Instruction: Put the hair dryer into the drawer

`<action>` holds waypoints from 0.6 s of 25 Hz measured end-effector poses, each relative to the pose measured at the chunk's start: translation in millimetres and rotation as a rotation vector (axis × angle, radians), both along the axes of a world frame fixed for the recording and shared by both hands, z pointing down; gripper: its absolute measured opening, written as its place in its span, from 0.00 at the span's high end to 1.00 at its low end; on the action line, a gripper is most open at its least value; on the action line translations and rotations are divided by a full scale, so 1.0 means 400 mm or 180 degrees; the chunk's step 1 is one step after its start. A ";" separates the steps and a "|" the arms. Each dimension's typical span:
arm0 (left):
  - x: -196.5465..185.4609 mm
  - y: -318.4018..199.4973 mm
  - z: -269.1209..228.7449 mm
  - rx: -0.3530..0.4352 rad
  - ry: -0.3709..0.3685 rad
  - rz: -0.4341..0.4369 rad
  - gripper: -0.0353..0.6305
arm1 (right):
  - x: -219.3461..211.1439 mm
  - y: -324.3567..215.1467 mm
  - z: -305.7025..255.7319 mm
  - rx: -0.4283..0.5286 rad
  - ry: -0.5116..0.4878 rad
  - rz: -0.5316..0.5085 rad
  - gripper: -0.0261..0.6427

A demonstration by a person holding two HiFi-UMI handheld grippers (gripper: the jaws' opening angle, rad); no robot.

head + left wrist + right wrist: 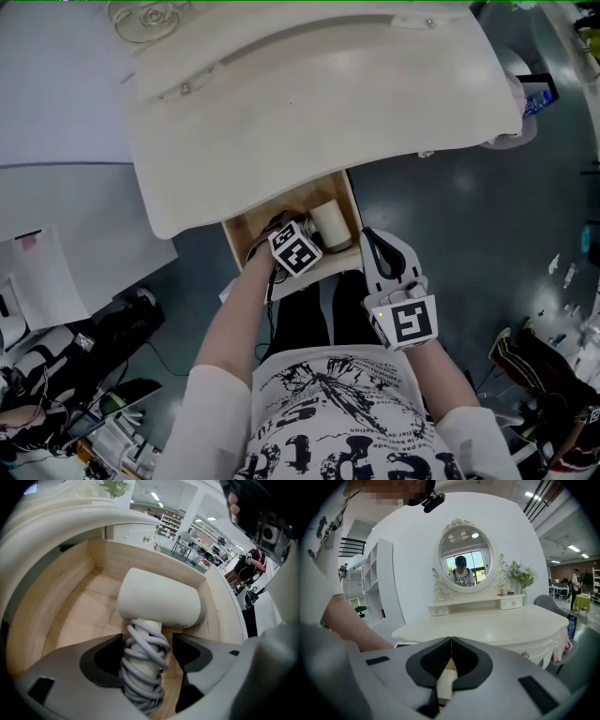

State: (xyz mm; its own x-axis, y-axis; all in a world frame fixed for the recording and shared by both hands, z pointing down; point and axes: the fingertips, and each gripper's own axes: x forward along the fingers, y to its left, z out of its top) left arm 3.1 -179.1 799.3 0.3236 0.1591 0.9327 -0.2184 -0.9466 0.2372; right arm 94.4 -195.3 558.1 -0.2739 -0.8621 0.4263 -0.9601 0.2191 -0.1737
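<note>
The cream hair dryer (159, 603) lies on the bottom of the open wooden drawer (70, 606), its handle wound with a grey cord (143, 667). My left gripper (146, 644) points down into the drawer and straddles that handle. Its jaws stand wide, with a gap showing at the right jaw. In the head view the hair dryer (330, 223) rests at the drawer's (238, 240) right end, and the left gripper (282, 228) reaches in beside it. My right gripper (369, 236) hovers at the drawer's front right corner, shut on nothing.
The cream dressing table (309, 103) overhangs the back of the drawer. Its oval mirror (465, 557) and small top drawers show in the right gripper view. Bags and cables (84, 375) clutter the floor at the left, and more items (539, 366) lie at the right.
</note>
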 end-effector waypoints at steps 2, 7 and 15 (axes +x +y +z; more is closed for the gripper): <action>-0.004 -0.003 -0.009 0.0037 -0.0073 -0.0022 0.48 | -0.001 0.001 -0.012 0.0017 0.0007 -0.0023 0.94; -0.028 -0.025 -0.077 0.0145 -0.0086 -0.0380 0.47 | -0.006 0.003 -0.042 0.0057 0.0009 -0.0026 0.94; -0.066 -0.045 -0.308 0.0724 0.0218 -0.0917 0.82 | -0.038 0.029 -0.122 0.0156 -0.0007 -0.0166 0.94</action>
State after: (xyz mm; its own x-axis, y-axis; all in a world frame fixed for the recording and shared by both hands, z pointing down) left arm -23.3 -197.0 676.1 0.3878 -0.1564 0.9084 -0.4745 -0.8787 0.0512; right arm 79.2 -183.7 509.4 -0.3197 -0.8666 0.3832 -0.9468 0.2770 -0.1636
